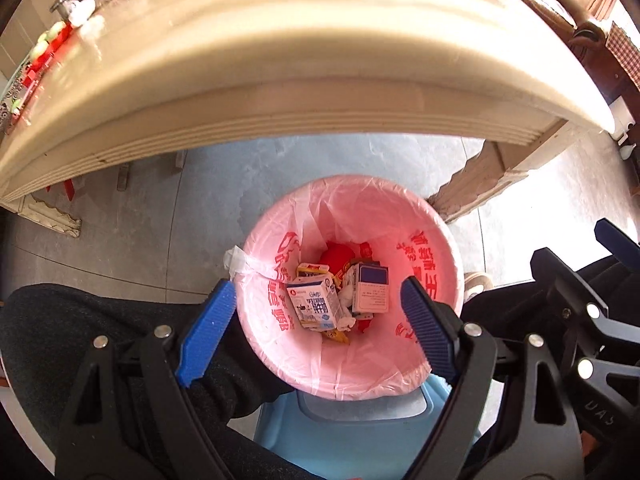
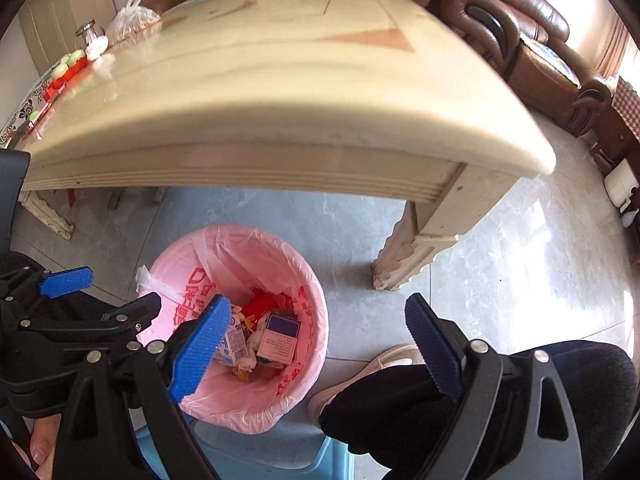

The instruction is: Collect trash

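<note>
Pink-lined trash bin [image 1: 436, 248] on floor already holds milk carton [image 1: 314, 306] and blue box [image 1: 372, 290]; left gripper [image 1: 316, 328] and right gripper [image 2: 316, 344] both wide, empty, so risk is snagging loose liner or tipping bin when reaching.

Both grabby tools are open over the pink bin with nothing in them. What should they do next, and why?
Probably lift the left tool back up toward the table. Both it and the right tool are open and empty, and the milk carton already lies in the pink-lined bin, while crumpled white bits remain at the table's far left end.
</note>
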The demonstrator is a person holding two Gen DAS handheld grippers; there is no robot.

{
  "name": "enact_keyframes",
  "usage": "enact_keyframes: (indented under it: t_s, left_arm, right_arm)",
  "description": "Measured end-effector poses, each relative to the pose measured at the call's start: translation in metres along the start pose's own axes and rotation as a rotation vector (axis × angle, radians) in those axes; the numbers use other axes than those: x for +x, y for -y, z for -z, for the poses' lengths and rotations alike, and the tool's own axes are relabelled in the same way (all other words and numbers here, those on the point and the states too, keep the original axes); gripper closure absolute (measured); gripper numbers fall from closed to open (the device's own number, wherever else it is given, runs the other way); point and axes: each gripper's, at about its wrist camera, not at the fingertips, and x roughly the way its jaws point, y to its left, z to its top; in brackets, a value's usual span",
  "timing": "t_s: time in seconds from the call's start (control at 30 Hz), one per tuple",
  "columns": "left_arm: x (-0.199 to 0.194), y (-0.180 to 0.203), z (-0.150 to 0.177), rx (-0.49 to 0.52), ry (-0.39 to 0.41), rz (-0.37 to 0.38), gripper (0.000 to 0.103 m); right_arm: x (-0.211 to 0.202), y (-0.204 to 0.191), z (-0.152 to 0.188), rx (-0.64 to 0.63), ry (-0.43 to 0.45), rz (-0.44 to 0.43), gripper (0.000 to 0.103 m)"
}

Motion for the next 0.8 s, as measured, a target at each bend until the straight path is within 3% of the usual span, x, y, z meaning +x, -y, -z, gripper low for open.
enact_keyframes:
  t_s: [0.27, 0.4, 0.57, 0.67, 0.8]
  left_arm:
    - [-0.094, 0.016, -0.004, -0.013, 0.261, -0.054, 0.020]
    - [-0.137, 0.018, -0.007, -0.038, 0.366, -0.048, 0.020]
    - [-0.185, 0.022, -0.004, -0.039, 0.497, -0.066, 0.015]
    - [-0.211, 0.025, -0.001, -0.037, 0.566, -0.104, 0.012]
    - [-0.237, 0.020, 0.004, -0.062, 0.601, -0.067, 0.008]
  right_arm:
    - [-0.089, 0.014, -0.016, 0.045, 0.218, 0.035, 0.013]
    - [-0.134, 0.016, -0.026, 0.056, 0.336, 0.075, 0.007]
    - [-0.186, 0.014, -0.029, 0.056, 0.475, 0.115, 0.007]
    - [-0.211, 0.012, -0.030, 0.055, 0.520, 0.129, 0.007]
    - [-0.238, 0.012, -0.030, 0.062, 0.552, 0.118, 0.007]
